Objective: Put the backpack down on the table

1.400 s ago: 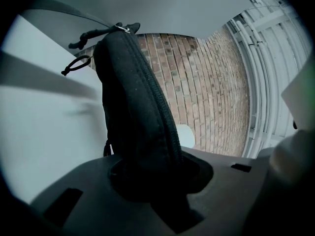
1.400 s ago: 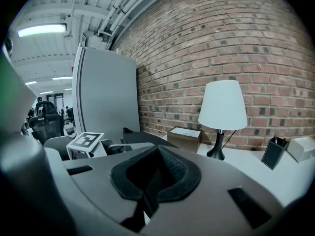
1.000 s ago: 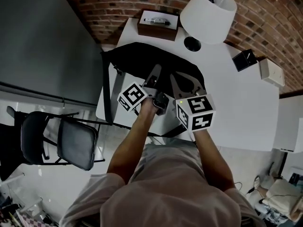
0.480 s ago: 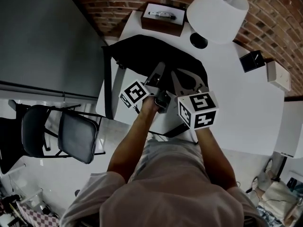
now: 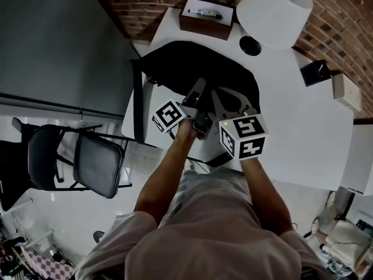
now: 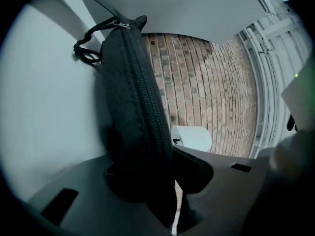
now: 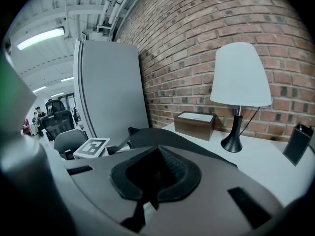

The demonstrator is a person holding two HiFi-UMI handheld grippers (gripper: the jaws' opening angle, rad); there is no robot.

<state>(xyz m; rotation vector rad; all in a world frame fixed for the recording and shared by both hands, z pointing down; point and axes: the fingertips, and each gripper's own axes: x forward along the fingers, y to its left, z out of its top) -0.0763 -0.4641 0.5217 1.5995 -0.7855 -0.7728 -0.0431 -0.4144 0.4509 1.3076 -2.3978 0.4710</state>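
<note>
The black backpack [image 5: 186,69] hangs over the white table's [image 5: 303,127] rear left part; whether its bottom touches the top I cannot tell. My left gripper [image 5: 197,92] is shut on its zippered upper edge [image 6: 133,97], which fills the gap between the jaws of that gripper [image 6: 172,166]. Just to the right, my right gripper [image 5: 226,101] is shut on the bag's black fabric; in the right gripper view the backpack [image 7: 162,137] bulges beyond the closed gripper [image 7: 152,181]. A shoulder strap [image 5: 138,107] dangles past the table's left edge.
A white-shaded lamp [image 5: 274,13] and a brown wooden box [image 5: 207,17] stand at the back by the brick wall. A small black box [image 5: 315,73] and a white box [image 5: 345,92] sit at the right. A folding chair [image 5: 87,162] and a grey panel [image 5: 58,45] are left of the table.
Both grippers have sunk a little, lowering the backpack toward the tabletop. The grips have not changed.
</note>
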